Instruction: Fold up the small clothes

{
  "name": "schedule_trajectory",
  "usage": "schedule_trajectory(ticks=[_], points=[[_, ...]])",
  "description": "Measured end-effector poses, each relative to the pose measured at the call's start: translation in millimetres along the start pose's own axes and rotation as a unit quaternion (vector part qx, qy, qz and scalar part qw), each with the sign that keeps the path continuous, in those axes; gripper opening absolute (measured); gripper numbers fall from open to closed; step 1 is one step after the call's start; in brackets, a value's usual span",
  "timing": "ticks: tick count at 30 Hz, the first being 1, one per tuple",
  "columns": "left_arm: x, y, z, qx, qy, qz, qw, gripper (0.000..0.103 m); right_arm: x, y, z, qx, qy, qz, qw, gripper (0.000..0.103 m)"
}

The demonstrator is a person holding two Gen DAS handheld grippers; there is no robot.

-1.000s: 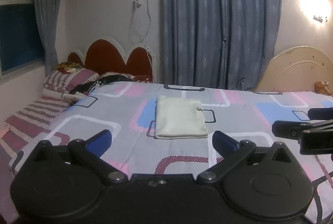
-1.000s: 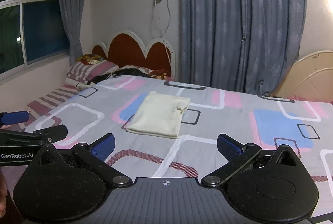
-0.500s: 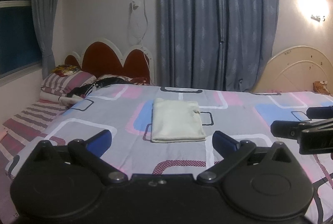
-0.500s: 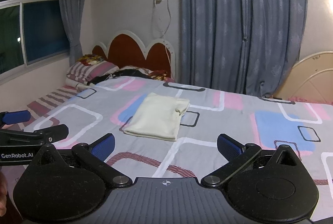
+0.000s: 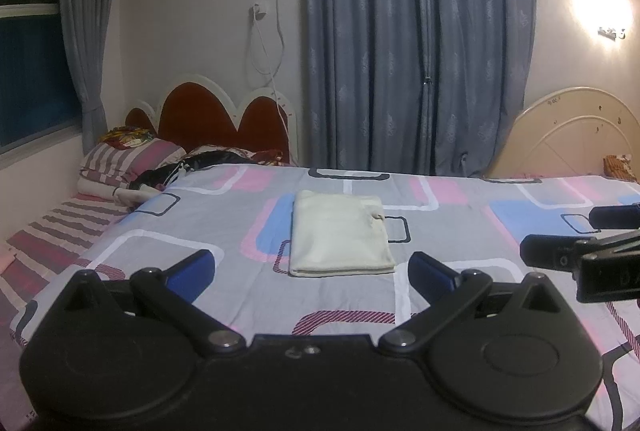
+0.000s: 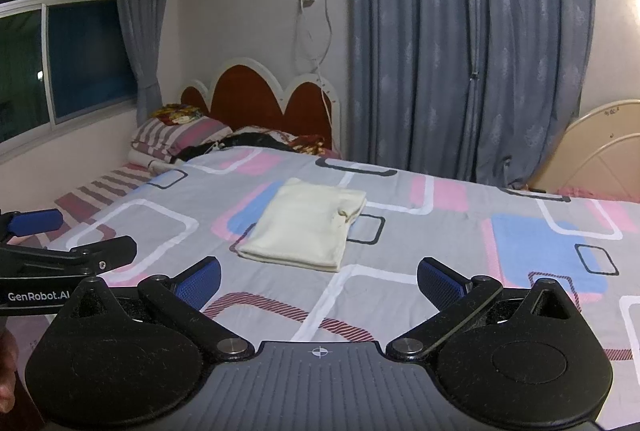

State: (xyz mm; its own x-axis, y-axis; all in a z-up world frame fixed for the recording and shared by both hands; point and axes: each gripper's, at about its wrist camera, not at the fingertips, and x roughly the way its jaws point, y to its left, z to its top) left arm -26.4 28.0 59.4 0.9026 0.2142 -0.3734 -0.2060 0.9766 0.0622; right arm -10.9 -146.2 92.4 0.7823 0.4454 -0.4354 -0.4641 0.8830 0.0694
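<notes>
The bed [image 5: 460, 231], spread with a patterned grey, pink and blue cover, stretches out ahead of both grippers, with striped pillows [image 5: 132, 161] far off to their left. A cream garment [image 5: 340, 233], folded into a flat rectangle, lies on the cover straight ahead of the left gripper [image 5: 312, 271] and slightly left of centre before the right gripper [image 6: 318, 281]. Both grippers are spread wide, holding nothing, well short of the garment.
</notes>
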Motion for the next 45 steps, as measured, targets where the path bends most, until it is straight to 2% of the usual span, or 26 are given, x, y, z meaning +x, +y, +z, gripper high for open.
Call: schedule_trajectory(ticks=[26,45], points=[[-0.5,-5.3,2.5,0.005,-0.008,-0.002,0.9999,0.103,-8.3,-16.6,5.0,-0.007,-0.005,0.006,1.0,0.103],[-5.0,-2.3,5.1,0.004,-0.012,0.002,0.9999,0.103,-8.0,-14.6,5.7,-0.017,-0.009,0.013,1.0,0.103]])
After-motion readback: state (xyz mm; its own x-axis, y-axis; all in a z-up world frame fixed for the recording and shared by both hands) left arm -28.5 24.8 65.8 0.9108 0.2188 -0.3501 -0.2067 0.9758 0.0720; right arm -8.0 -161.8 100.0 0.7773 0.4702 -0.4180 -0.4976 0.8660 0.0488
